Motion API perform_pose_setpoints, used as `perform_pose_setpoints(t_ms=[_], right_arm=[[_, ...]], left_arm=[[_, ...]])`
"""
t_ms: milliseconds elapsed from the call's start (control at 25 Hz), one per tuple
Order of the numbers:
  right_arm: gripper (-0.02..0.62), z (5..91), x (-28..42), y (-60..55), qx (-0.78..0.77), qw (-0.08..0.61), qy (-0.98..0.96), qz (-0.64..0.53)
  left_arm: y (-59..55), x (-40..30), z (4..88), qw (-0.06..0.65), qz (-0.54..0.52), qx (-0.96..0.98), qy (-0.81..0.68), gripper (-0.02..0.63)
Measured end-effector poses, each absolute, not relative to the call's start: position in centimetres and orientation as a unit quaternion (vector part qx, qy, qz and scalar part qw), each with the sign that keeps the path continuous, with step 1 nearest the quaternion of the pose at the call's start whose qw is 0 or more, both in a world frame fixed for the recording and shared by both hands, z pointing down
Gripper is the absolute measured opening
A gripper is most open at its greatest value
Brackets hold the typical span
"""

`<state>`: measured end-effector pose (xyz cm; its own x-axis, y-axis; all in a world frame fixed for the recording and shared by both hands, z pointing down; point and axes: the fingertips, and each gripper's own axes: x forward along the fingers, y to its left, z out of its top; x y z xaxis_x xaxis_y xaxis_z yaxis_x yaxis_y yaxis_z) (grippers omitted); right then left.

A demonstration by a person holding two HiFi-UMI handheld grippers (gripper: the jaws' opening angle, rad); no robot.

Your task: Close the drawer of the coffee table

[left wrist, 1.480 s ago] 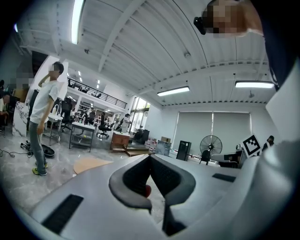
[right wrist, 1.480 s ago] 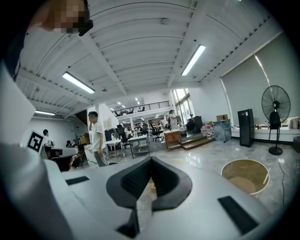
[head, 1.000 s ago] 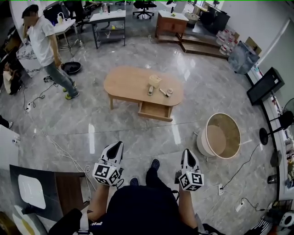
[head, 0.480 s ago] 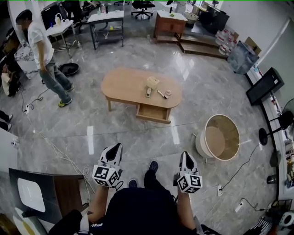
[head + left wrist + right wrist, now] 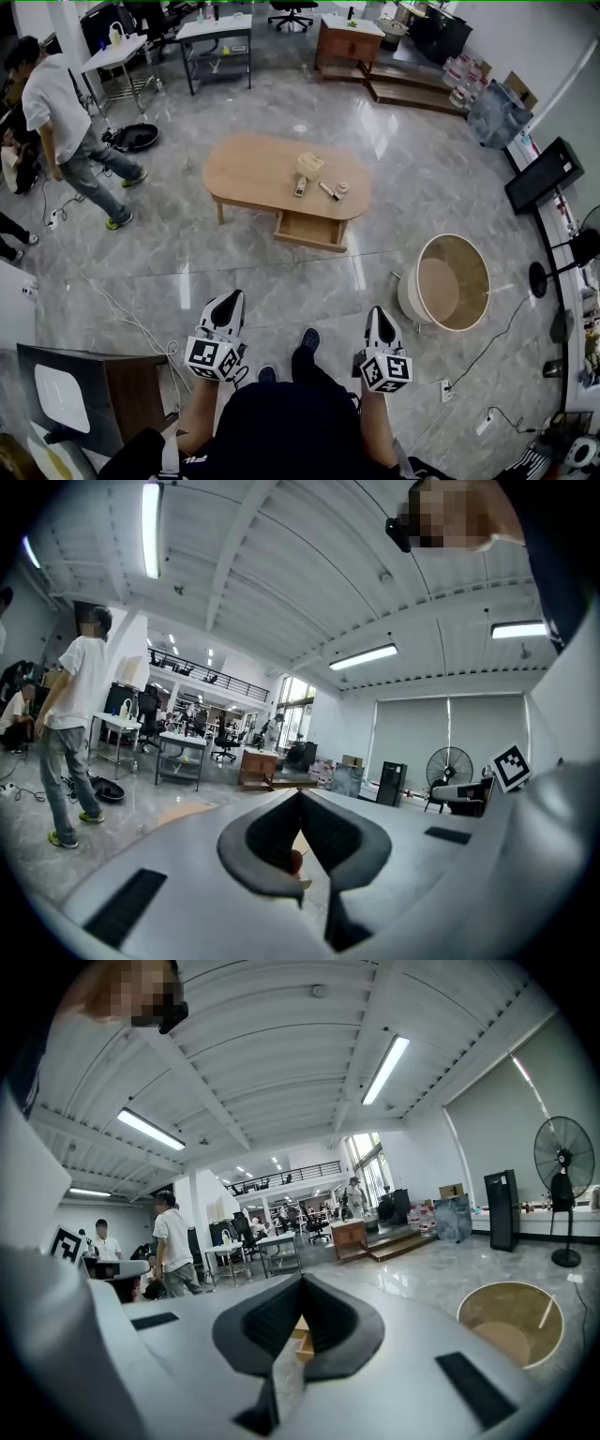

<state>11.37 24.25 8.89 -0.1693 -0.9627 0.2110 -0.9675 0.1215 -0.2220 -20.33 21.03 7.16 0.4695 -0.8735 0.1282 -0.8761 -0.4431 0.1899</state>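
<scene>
**Left gripper [image 5: 229,300] and right gripper [image 5: 379,315] closed and empty, drawer [image 5: 309,229] hanging open**

Both grippers are held low in front of the person, either side of a dark shoe [image 5: 310,337]. On each, the jaws are seen pressed tip to tip with nothing between them. Well ahead across the grey marble floor [image 5: 187,262], the oval light-wood coffee table [image 5: 253,169] is picked out, and the drawer is pulled out on its near side. A small wooden box [image 5: 311,165] is set on top. A round wooden tub [image 5: 456,277] is parked off to the right, and a person in a white shirt [image 5: 54,98] is caught far left.
</scene>
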Motion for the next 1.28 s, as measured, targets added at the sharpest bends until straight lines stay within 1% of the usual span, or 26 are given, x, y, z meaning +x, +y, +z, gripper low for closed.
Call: perform_pose_setpoints(t_ms=[160, 480, 720, 1280], right_arm=[[0.026, 9.0, 13.1, 21.4, 0.640, 0.007, -0.752, 0.155], [0.026, 8.1, 17.2, 14.3, 0.615, 0.008, -0.776, 0.143], [0.026, 8.3, 19.0, 10.9, 0.596, 0.009, -0.790, 0.145], [0.026, 9.6, 19.1, 7.6, 0.583, 0.019, -0.798, 0.150]], left_arm=[[18.6, -18.9, 7.1, 0.112, 0.006, 0.846, -0.521, 0.025], [12.9, -13.9, 5.8, 0.096, 0.003, 0.840, -0.534, 0.025], [11.3, -11.4, 5.5, 0.095, 0.001, 0.828, -0.552, 0.025], [8.8, -12.0, 5.4, 0.086, -0.002, 0.810, -0.580, 0.025]])
